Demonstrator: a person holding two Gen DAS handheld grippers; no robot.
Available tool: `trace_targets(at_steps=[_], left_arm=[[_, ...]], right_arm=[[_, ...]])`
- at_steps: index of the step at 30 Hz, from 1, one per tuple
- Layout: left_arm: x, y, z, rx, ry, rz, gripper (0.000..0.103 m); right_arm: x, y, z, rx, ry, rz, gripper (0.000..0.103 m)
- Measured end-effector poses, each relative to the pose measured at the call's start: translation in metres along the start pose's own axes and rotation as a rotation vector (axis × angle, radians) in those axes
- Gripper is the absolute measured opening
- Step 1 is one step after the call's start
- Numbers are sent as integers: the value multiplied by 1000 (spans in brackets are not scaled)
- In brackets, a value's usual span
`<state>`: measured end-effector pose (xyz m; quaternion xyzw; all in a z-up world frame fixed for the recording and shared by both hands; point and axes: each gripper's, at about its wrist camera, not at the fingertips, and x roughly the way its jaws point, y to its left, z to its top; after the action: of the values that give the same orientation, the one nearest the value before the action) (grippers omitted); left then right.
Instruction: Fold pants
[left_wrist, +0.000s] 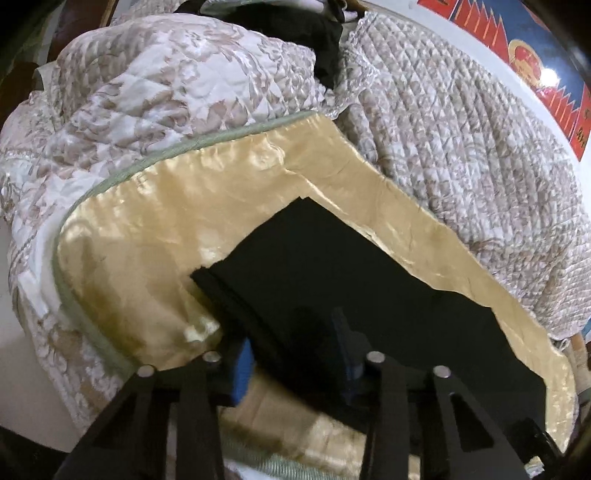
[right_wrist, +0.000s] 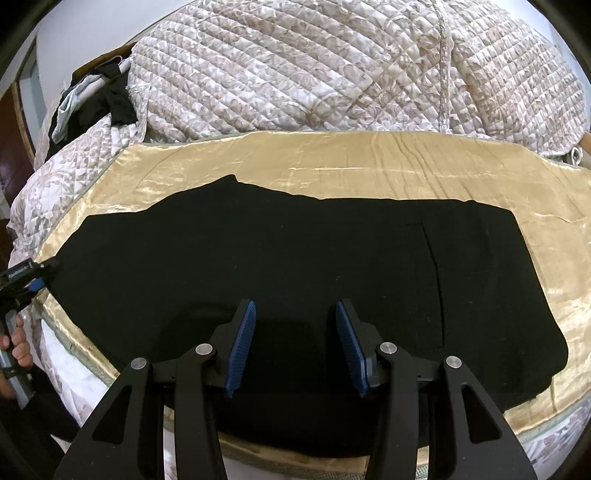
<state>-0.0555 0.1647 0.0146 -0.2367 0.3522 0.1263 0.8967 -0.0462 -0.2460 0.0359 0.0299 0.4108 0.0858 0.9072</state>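
Black pants (right_wrist: 295, 266) lie flat along a gold satin cloth (right_wrist: 369, 162) on the bed, folded lengthwise, with the pocket end to the right. My right gripper (right_wrist: 295, 347) is open and empty, its blue pads just above the near edge of the pants at the middle. In the left wrist view the pants' leg end (left_wrist: 332, 266) runs between the fingers of my left gripper (left_wrist: 295, 354), which is open; one blue pad (left_wrist: 242, 373) is beside the hem and the other is under the dark fabric. The left gripper also shows in the right wrist view (right_wrist: 37, 280) at the pants' left end.
A quilted floral bedspread (right_wrist: 314, 74) is heaped behind the gold cloth. A pile of dark and light clothes (right_wrist: 92, 103) lies at the far left of the bed. A red and blue poster (left_wrist: 535, 66) hangs on the wall. The bed's near edge (right_wrist: 295, 458) is below my gripper.
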Motion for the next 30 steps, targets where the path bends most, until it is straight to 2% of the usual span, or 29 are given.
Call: trace_targets(at_steps=[2, 3, 5, 7, 13, 19, 23, 26, 30], left_arm=[[6, -4, 3, 10, 7, 42, 24], [7, -6, 5, 10, 6, 54, 22], [8, -9, 7, 11, 22, 48, 11], [5, -15, 9, 25, 27, 31, 7], [-18, -56, 17, 124, 15, -96, 6], [-33, -130, 16, 264, 34, -269, 6], [-39, -188, -10, 388, 75, -391, 6], [-36, -225, -43, 488, 140, -481, 6], [-19, -246, -93, 603, 263, -520, 6]], right_arm=[[0, -1, 0, 0, 0, 2, 46], [0, 0, 0, 3, 1, 3, 46], [0, -1, 0, 2, 1, 4, 46], [0, -1, 0, 5, 1, 6, 46], [-2, -8, 1, 39, -2, 10, 46], [-12, -20, 2, 101, -24, 1, 46], [-22, -37, 4, 176, -52, -21, 46], [-28, -51, 5, 230, -63, -37, 46], [-32, -69, 5, 293, -64, -46, 46]])
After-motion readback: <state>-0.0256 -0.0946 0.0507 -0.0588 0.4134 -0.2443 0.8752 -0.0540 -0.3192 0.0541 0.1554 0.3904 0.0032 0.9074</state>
